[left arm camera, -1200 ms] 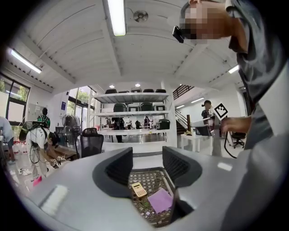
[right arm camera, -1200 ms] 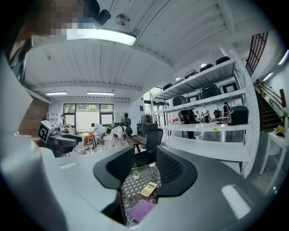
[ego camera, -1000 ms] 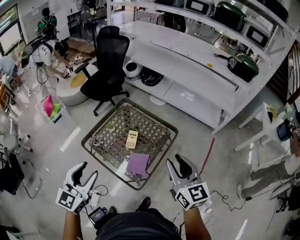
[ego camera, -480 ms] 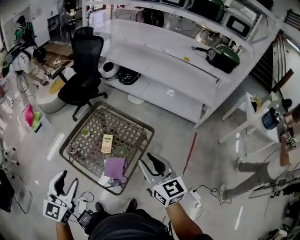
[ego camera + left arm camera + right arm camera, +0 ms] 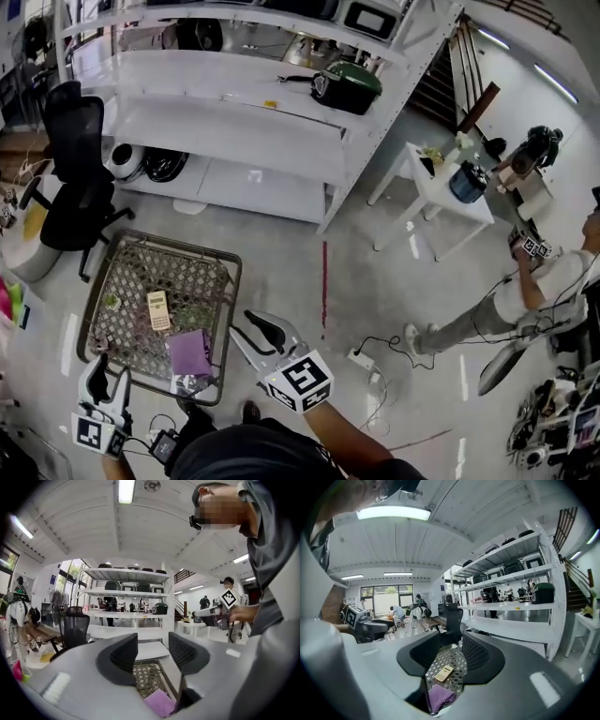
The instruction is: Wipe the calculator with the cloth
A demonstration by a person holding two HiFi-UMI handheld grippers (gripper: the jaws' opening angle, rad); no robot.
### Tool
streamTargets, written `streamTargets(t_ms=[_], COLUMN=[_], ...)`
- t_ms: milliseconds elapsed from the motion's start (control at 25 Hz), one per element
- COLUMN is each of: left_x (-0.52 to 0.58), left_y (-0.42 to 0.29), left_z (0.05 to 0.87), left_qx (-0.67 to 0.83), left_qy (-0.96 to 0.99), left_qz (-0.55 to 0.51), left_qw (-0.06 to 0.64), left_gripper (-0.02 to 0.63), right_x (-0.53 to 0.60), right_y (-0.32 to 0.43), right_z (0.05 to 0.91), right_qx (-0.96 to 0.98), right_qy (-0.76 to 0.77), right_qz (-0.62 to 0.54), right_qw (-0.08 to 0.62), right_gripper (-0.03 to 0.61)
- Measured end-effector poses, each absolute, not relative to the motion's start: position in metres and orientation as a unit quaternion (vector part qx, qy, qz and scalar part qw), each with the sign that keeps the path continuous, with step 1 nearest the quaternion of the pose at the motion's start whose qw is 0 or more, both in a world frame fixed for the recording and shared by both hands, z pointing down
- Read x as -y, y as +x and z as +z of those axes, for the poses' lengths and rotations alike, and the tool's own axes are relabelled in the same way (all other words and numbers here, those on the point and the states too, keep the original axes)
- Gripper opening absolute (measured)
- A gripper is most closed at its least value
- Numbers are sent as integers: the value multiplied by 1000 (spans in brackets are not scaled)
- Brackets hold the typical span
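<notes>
So, the calculator [image 5: 157, 310] is lying flat on the low mesh table [image 5: 228, 281], with the purple cloth [image 5: 189, 352] just beside it on the person's side. Both grippers hover near the table's closest edge, touching neither thing. The left gripper [image 5: 110, 367] has its jaws spread with nothing pinched, and the right gripper [image 5: 246, 326] is the same.

One calculator [image 5: 157, 310] and one purple cloth [image 5: 190, 352] are counted on one lattice table [image 5: 178, 247]. Two grippers are seen: the left gripper [image 5: 109, 367] and the right gripper [image 5: 240, 323]. One black office chair [image 5: 75, 178], one white shelving unit [image 5: 234, 131], one green pot [image 5: 349, 86] and one white side table [image 5: 441, 187] are counted. One other person [image 5: 525, 291] is made out at the right.
</notes>
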State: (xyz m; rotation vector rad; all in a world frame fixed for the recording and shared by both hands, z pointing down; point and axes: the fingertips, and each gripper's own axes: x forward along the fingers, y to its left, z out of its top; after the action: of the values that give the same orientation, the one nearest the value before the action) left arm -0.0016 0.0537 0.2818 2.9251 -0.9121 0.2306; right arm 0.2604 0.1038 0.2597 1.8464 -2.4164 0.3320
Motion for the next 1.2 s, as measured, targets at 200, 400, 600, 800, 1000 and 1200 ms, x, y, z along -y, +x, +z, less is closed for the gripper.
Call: streamTargets(t_ms=[200,400,600,800,1000,1200], left_x=[-16,17,43,74,93,88], left_y=[15,1,-20,-32,-46,-47], left_z=[250,248,262,274,294,306], left_qx=[244,217,208,189,172,170], left_qy=[969,976,977,981,983,982], left_qz=[16,10,18,7,16,32], left_qw=[43,33,38,39,57,69], left_gripper=[259,259,259,259,259,259], right_x=[-105,-87,-68,-42,-14,-6], right_y=[255,233,208,188,161,147], right_z=[250,244,242,248,278,318], right_qx=[761,744,737,725,724,735], right_qy=[639,658,667,678,670,643], right_qz=[106,104,99,97,129,173], right_qw=[44,44,53,70,102,128], right_gripper=[132,132,132,132,132,132])
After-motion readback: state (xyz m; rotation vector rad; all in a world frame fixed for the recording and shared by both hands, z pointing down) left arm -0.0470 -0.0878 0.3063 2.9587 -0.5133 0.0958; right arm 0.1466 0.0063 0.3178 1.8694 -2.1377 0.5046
